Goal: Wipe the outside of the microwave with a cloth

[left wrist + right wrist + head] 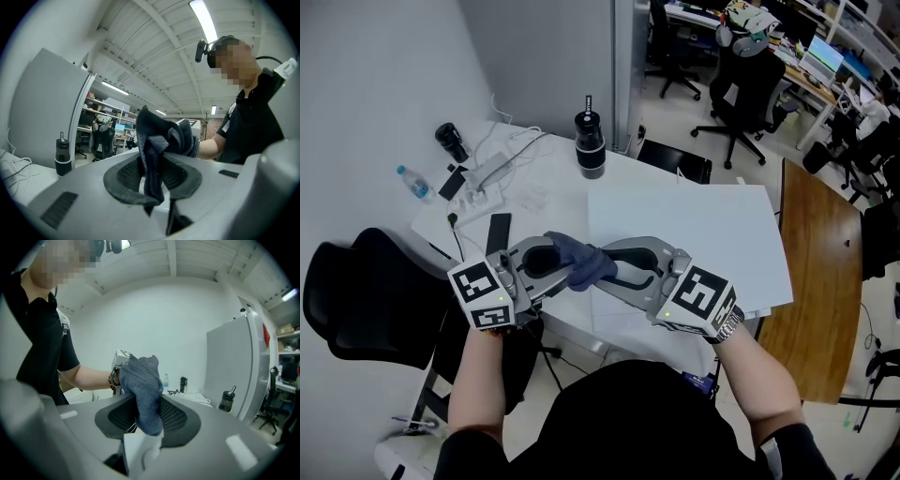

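Together now, clamping one dark blue cloth [581, 262] with both tools. With the left gripper [152, 176], closed on a hanging fold of it, pinched from both sides by the dark ribbed pads [123, 177] and bunched up above them. With the right gripper [147, 416], closed on the same cloth from the opposite side, squeezed again between the pads, with a loose lump standing over the jaws. From the head view, held tip to tip in front of the chest, roughly level, with the wad of fabric between and a marker cube [483, 295] at the back of each. Carried by bare forearms [478, 375], with a metal watch [729, 326] on the right wrist. Up in the air over the near edge of a white table [553, 202], apart from everything on it. Just beyond the right gripper, on that table, a broad white flat-topped box [694, 234]; cannot tell whether microwave or plain board. Farther back, toward the grey wall [384, 75]: a black bottle [590, 145] standing upright, a white power strip [487, 172] among loose cables [520, 141], a small clear water bottle [413, 182], a black cylinder [450, 141], a flat black device [498, 230] near the strip. Left of the table, a black chair [366, 300]. To the right, a brown wooden desktop [820, 272], and past it black office chairs [741, 94] among cluttered desks [811, 70].
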